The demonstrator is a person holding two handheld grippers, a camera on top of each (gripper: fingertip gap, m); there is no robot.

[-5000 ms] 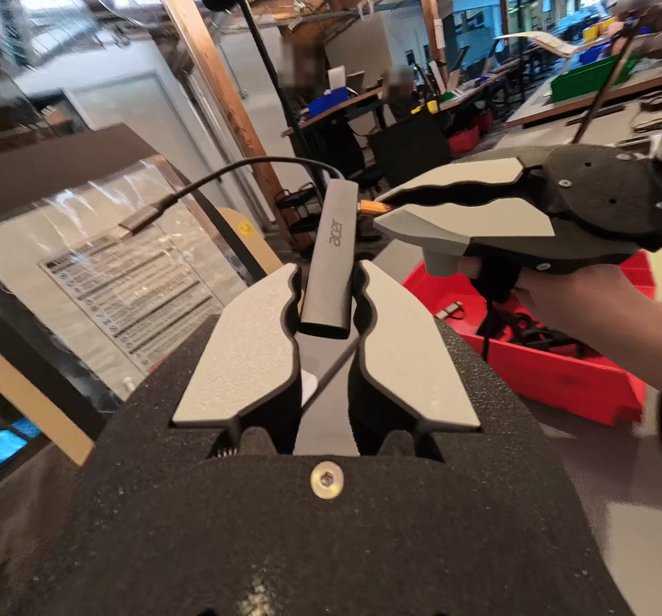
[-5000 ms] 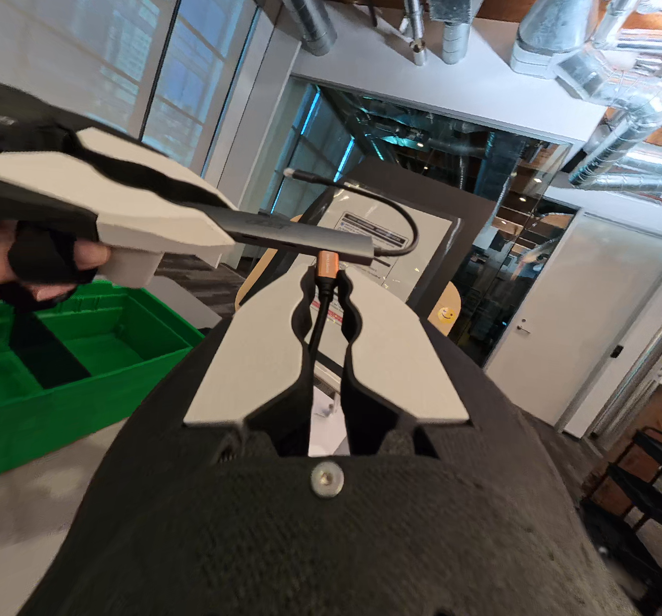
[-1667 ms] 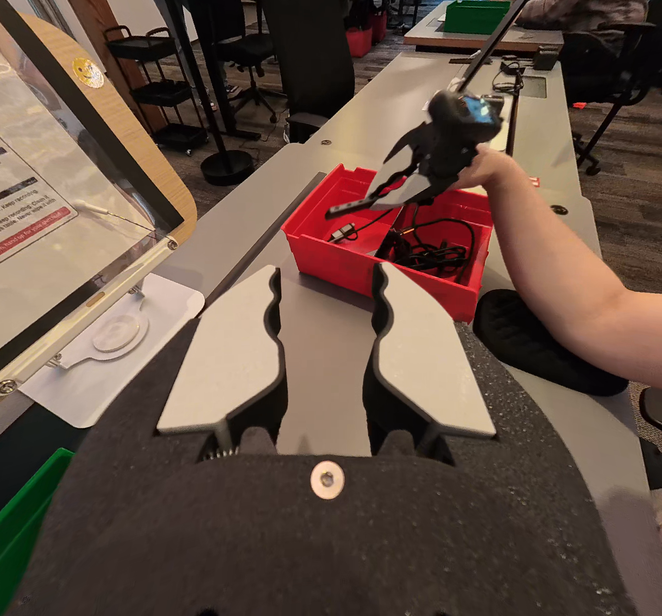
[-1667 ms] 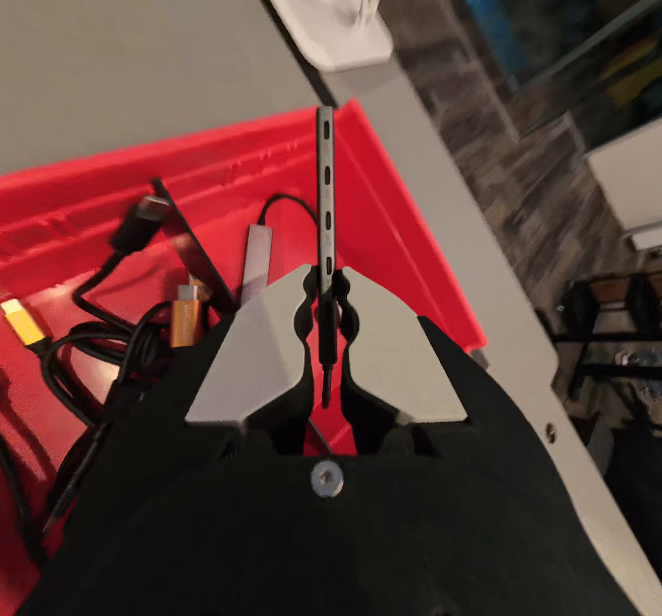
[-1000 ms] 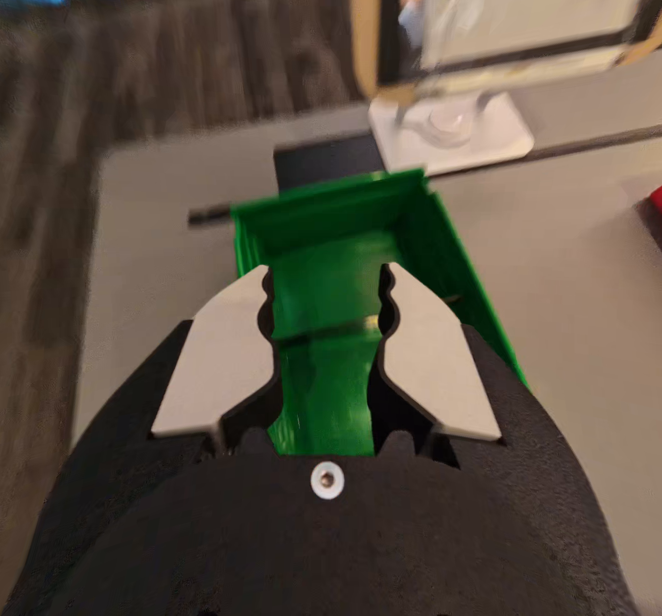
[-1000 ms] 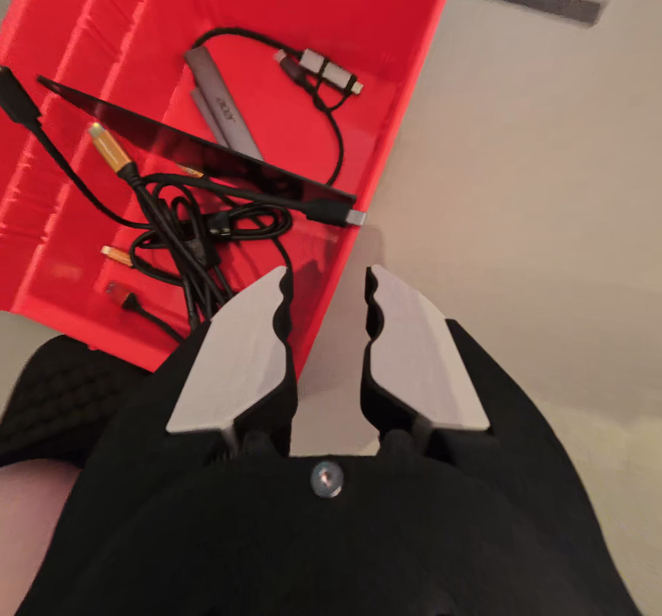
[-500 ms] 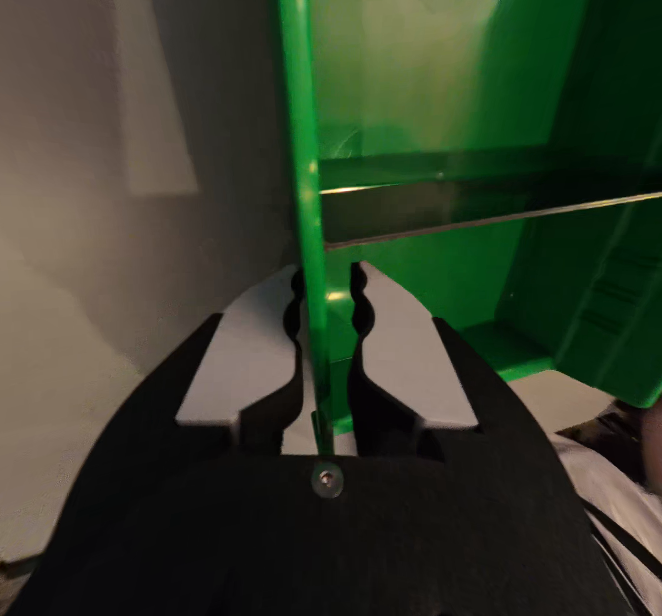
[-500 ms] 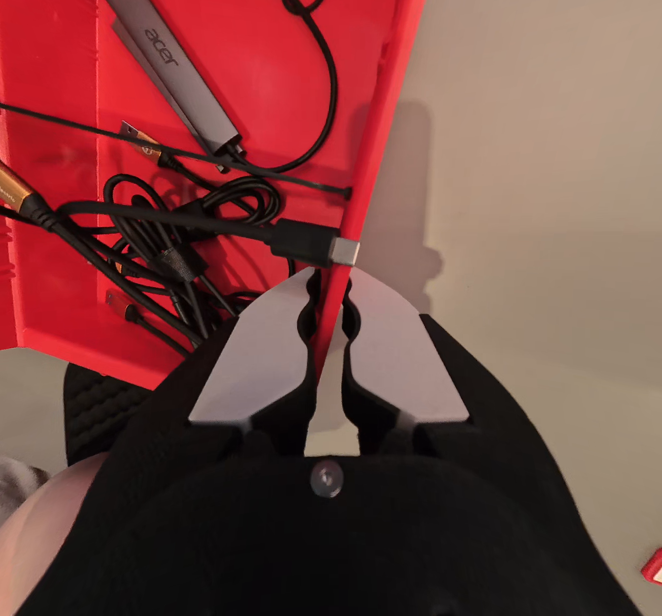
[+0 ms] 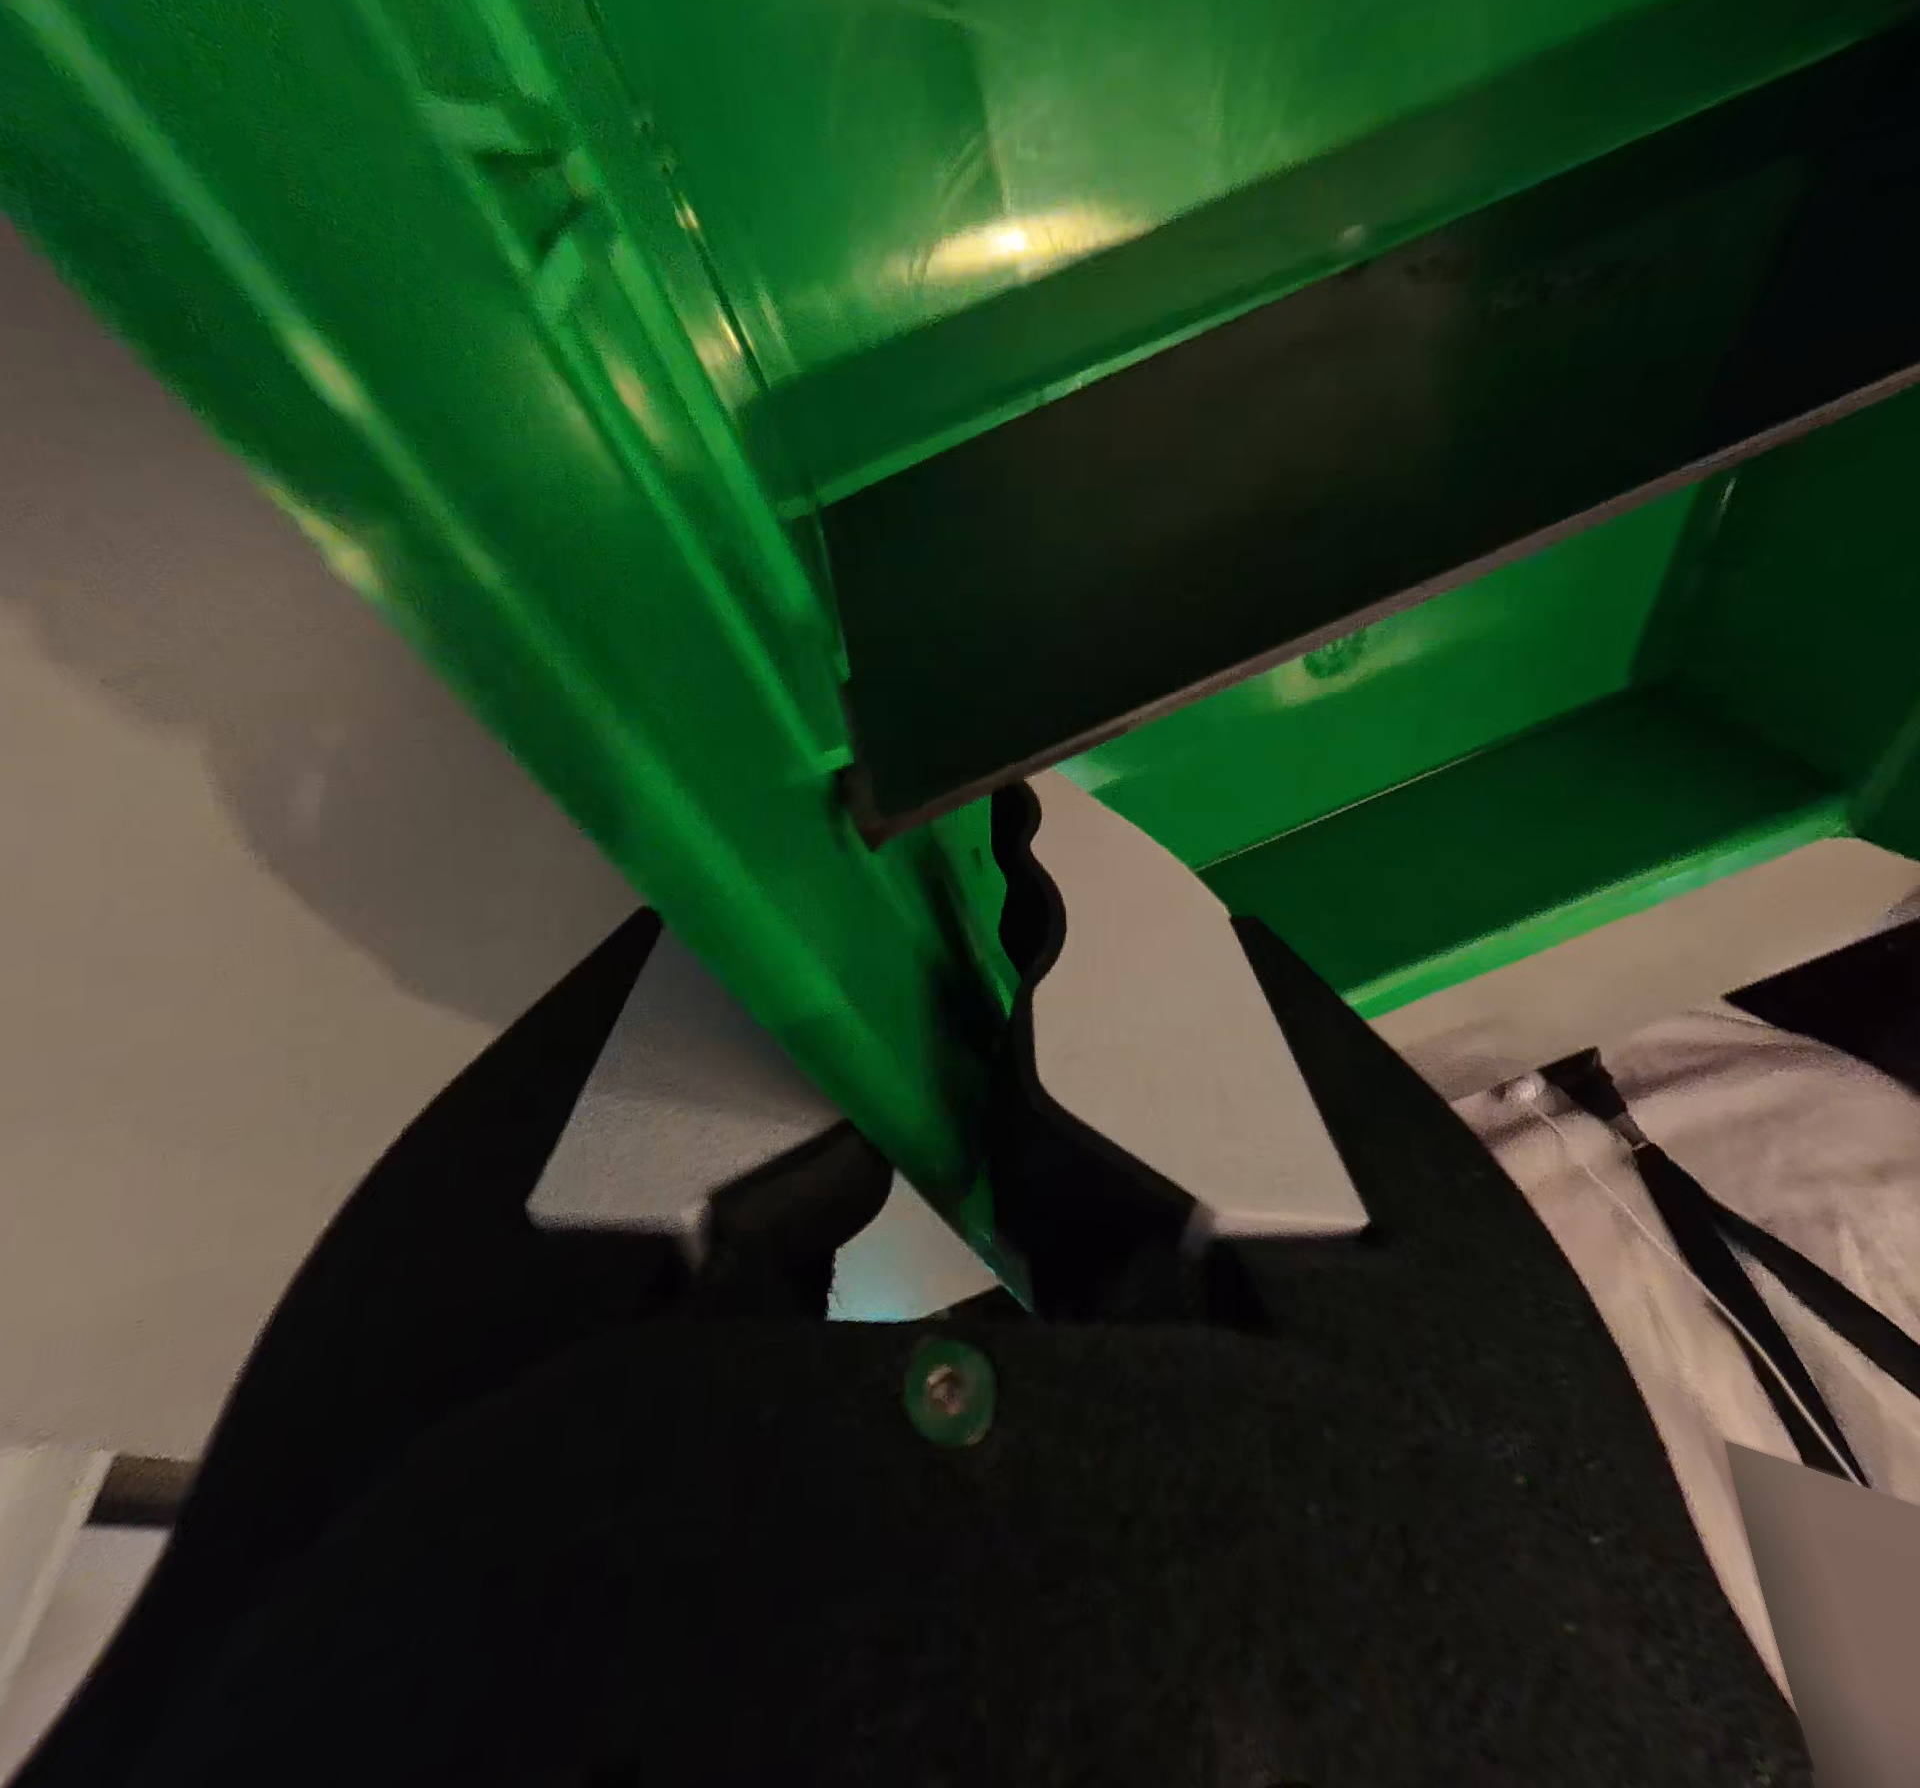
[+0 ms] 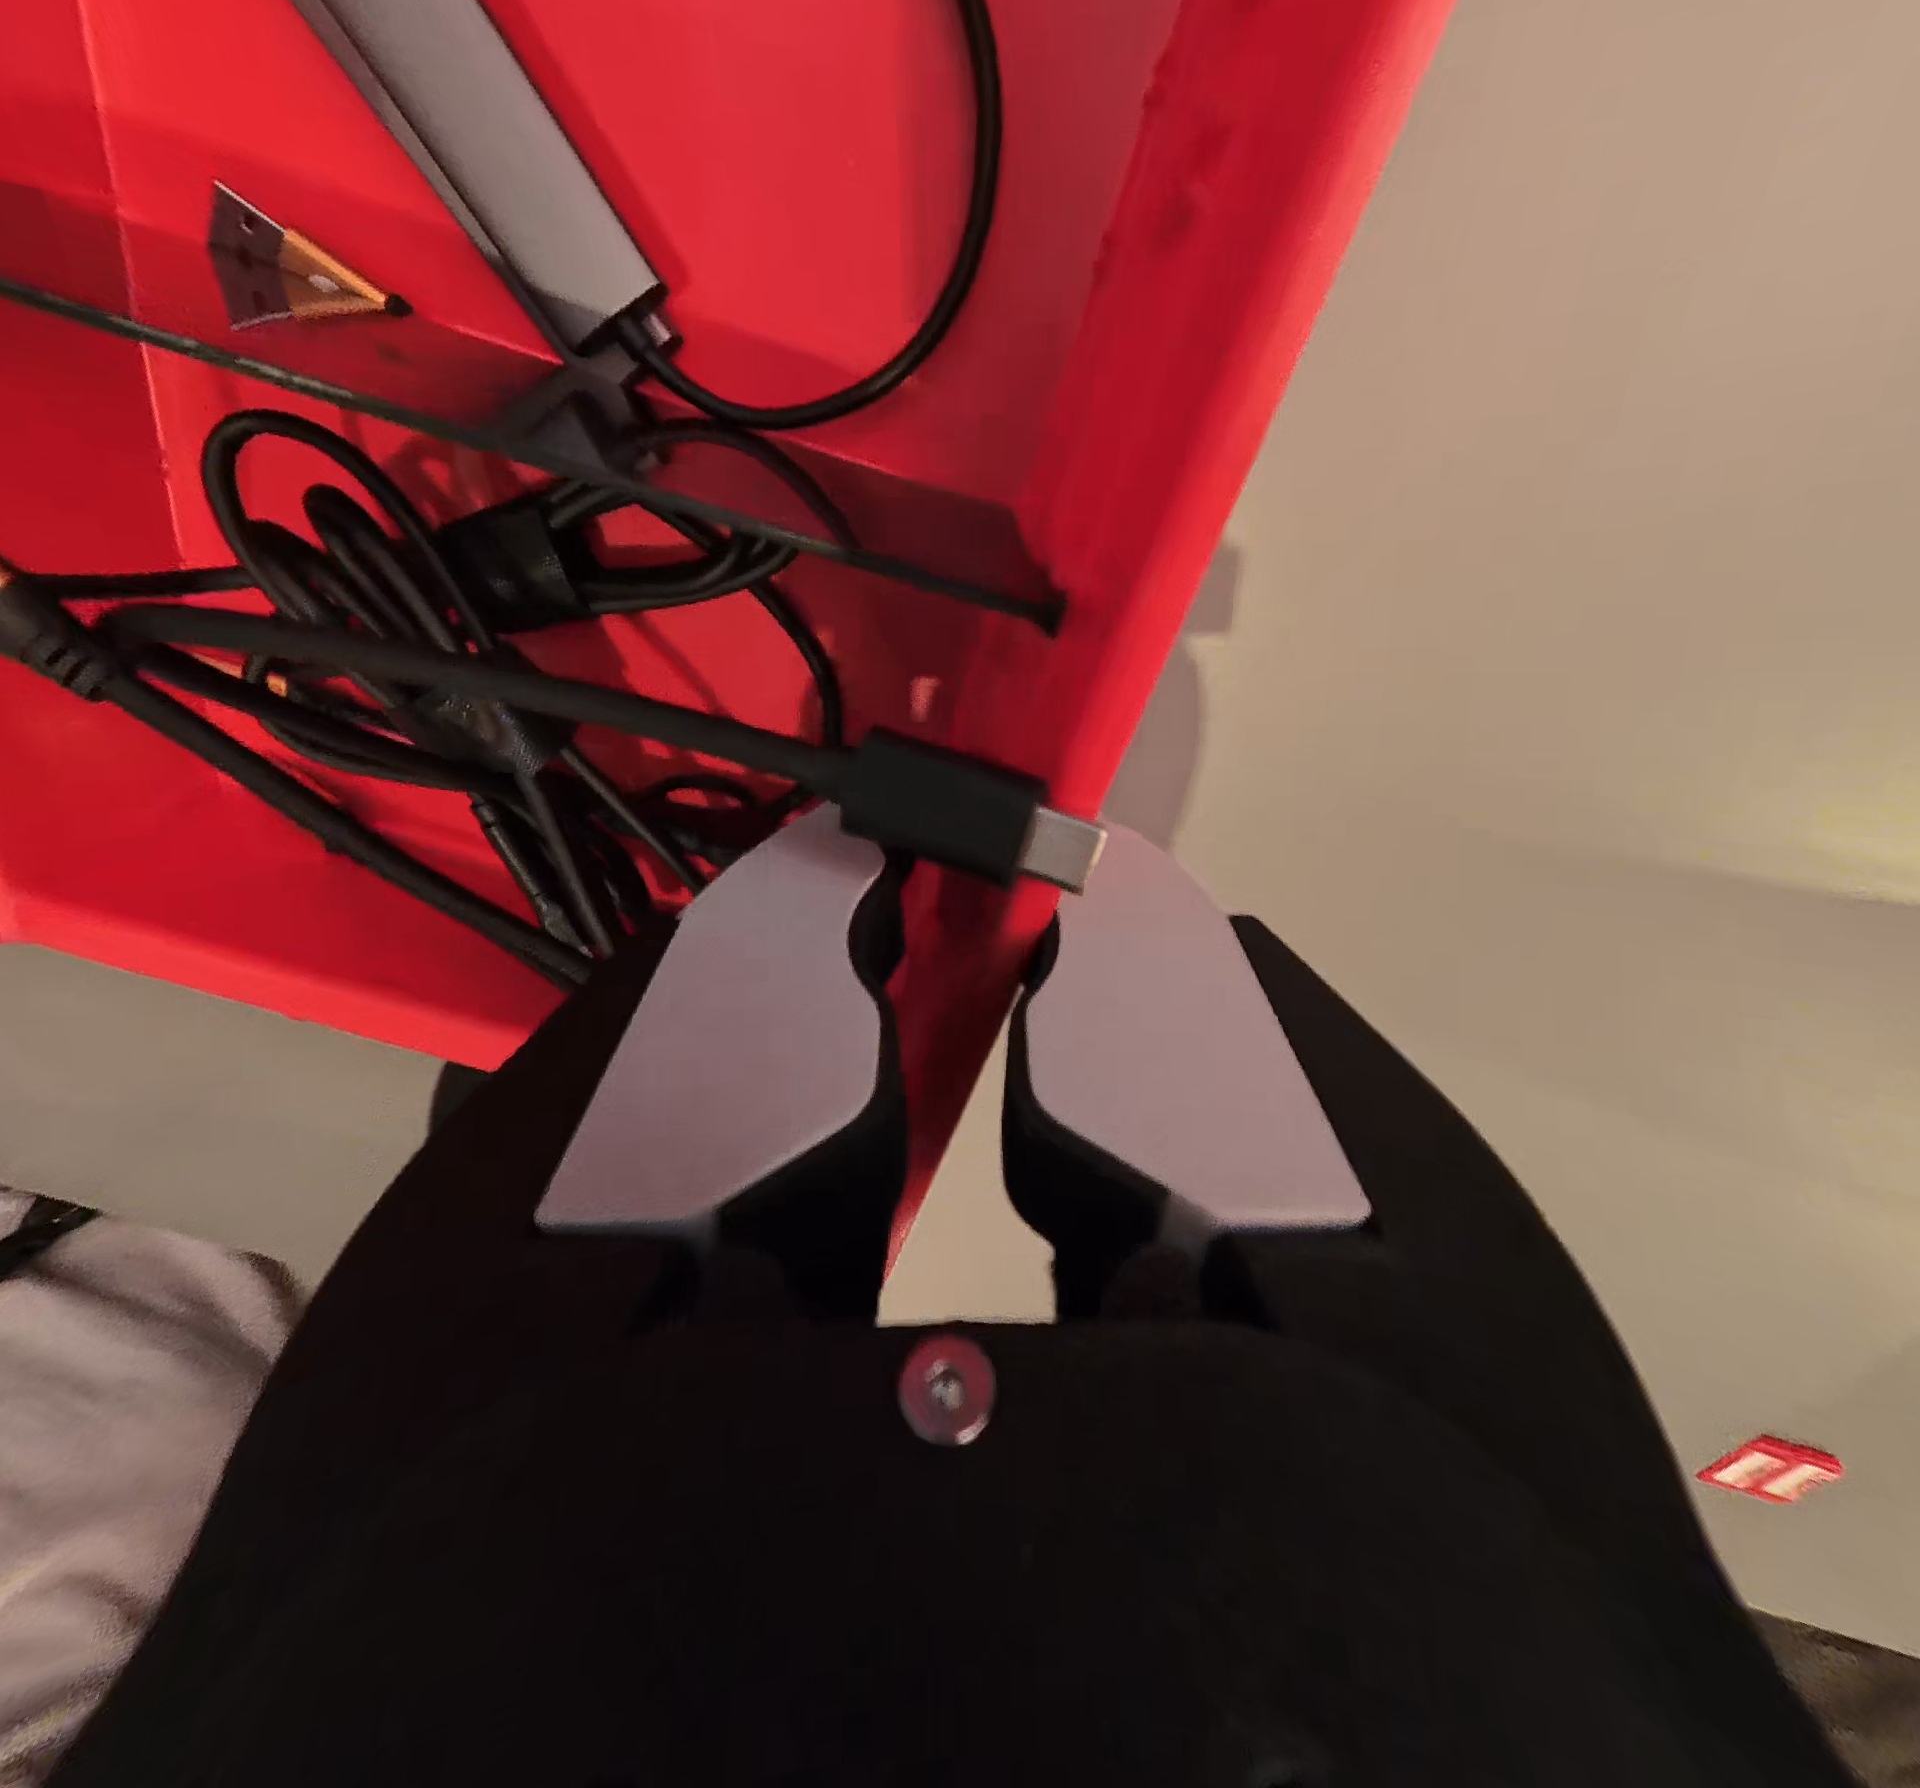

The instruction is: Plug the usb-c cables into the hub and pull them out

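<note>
My left gripper [image 9: 987,876] is shut on the side wall of an empty green bin [image 9: 644,720] with a black divider [image 9: 1247,575]; the wall hides most of its left finger. My right gripper [image 10: 961,949] is shut on the side wall of a red bin [image 10: 1174,408]. Inside the red bin lie a grey hub [image 10: 468,97] with its black lead, a tangle of black cables [image 10: 416,658] and an orange USB plug [image 10: 296,278]. A black USB-C plug [image 10: 966,819] with a silver tip rests across the wall just above my right fingertips.
Both bins stand on a pale grey table [image 10: 1558,595]. A person's grey clothing with black straps [image 9: 1714,1250] is close at the lower right of the left wrist view. A small red piece [image 10: 1766,1476] lies on the table at the right. My right fingertips sit around 50 cm from my left ones.
Five seconds ago I held the hub and an orange-plugged cable in the air. Both grippers then opened over the bins and closed on their walls. Both views have since tilted and moved closer.
</note>
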